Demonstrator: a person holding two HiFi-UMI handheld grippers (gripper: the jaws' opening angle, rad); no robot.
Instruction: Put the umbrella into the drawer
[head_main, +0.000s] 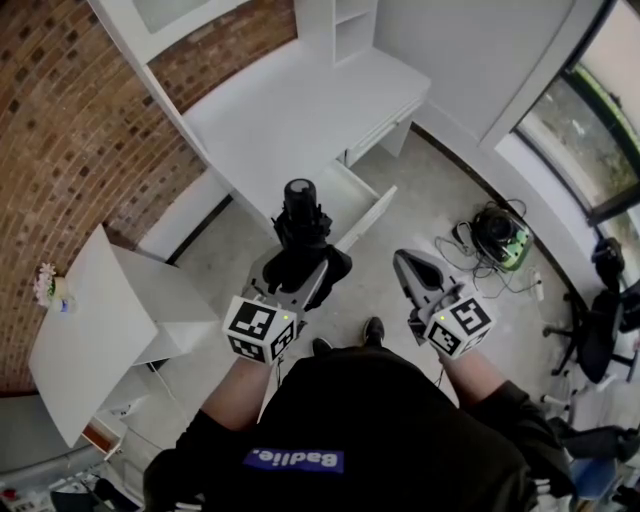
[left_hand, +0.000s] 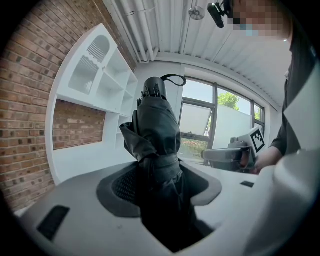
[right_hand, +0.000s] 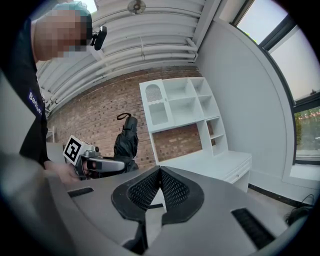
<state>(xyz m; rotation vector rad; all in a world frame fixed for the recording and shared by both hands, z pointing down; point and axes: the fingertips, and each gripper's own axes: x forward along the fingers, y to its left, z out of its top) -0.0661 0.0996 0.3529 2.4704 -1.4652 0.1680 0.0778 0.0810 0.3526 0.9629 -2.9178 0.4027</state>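
A folded black umbrella (head_main: 300, 235) stands upright in my left gripper (head_main: 300, 262), handle end up. In the left gripper view the jaws (left_hand: 160, 185) are shut on its strapped lower part, and the umbrella (left_hand: 155, 130) fills the middle. It hangs in front of the open white drawer (head_main: 355, 205) of the desk (head_main: 290, 110). My right gripper (head_main: 408, 265) is held beside it to the right, apart from the umbrella. Its black pads (right_hand: 172, 192) meet at the tips with nothing between them. The right gripper view shows the umbrella (right_hand: 127, 140) and the left gripper (right_hand: 100, 164) at the left.
A brick wall runs behind the desk, and a white shelf unit (right_hand: 180, 102) stands on it. A small white table (head_main: 90, 320) with a flower pot (head_main: 50, 285) is at the left. Cables and a green-black device (head_main: 500, 235) lie on the floor at the right, near an office chair (head_main: 600, 320).
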